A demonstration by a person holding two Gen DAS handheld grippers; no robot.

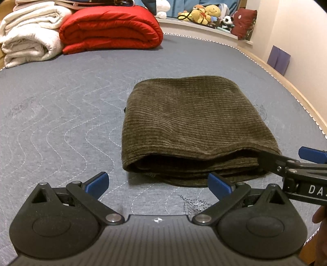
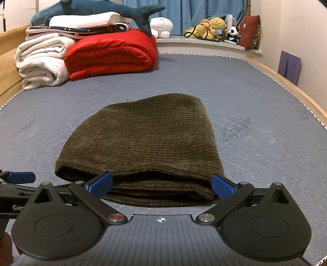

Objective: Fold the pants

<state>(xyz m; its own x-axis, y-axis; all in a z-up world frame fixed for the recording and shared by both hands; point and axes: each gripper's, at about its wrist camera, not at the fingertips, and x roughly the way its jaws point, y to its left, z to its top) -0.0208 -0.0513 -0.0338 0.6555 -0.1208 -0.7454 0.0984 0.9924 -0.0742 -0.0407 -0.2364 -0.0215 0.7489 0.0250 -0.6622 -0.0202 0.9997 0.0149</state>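
Note:
The olive corduroy pants lie folded into a thick rectangle on the grey quilted mattress, with the layered open edge facing me. My left gripper is open just short of that edge. Its right fingertip sits near the pants' hem and its left one is over bare mattress. My right gripper is open wide and straddles the near edge of the pants, holding nothing. In the left wrist view the right gripper comes in from the right, one finger against the pants' near right corner.
A folded red quilt and rolled white blankets sit at the far left of the bed. A plush shark lies on the stack. Soft toys line the back ledge. The wooden bed frame runs along the right.

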